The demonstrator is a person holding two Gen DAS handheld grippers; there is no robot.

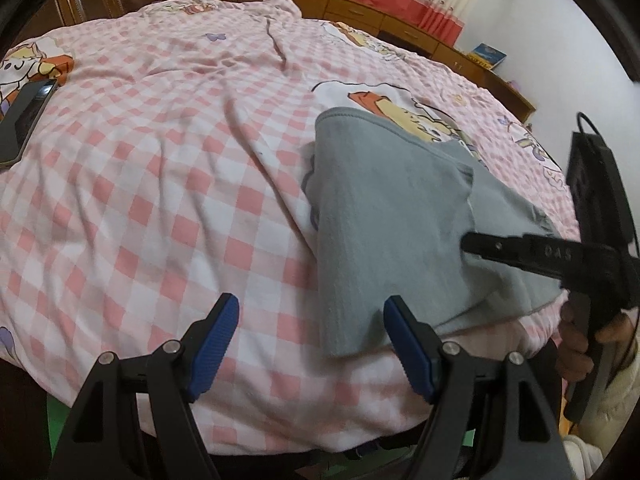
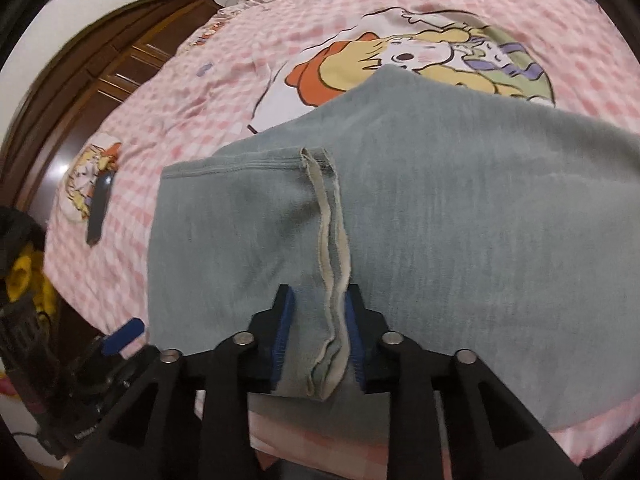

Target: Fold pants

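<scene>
Grey-green pants [image 1: 380, 220] lie folded on the pink checked bedcover [image 1: 140, 200], near its front edge. My left gripper [image 1: 312, 308] hangs open just above the cover, its right finger over the pants' near left corner, nothing between the pads. My right gripper [image 2: 318, 300] is shut on a bunched fold of the pants [image 2: 460, 220] at their near edge, where a pale raw seam [image 2: 332, 240] runs up between the blue pads. From the left wrist view the right gripper [image 1: 472, 246] reaches in from the right onto the cloth.
A dark phone [image 1: 24, 120] lies on the cover at the far left, also seen as the phone [image 2: 100, 208] in the right wrist view. Wooden cabinets [image 1: 360, 8] line the far side. A person's hand [image 1: 580, 340] holds the right gripper's handle.
</scene>
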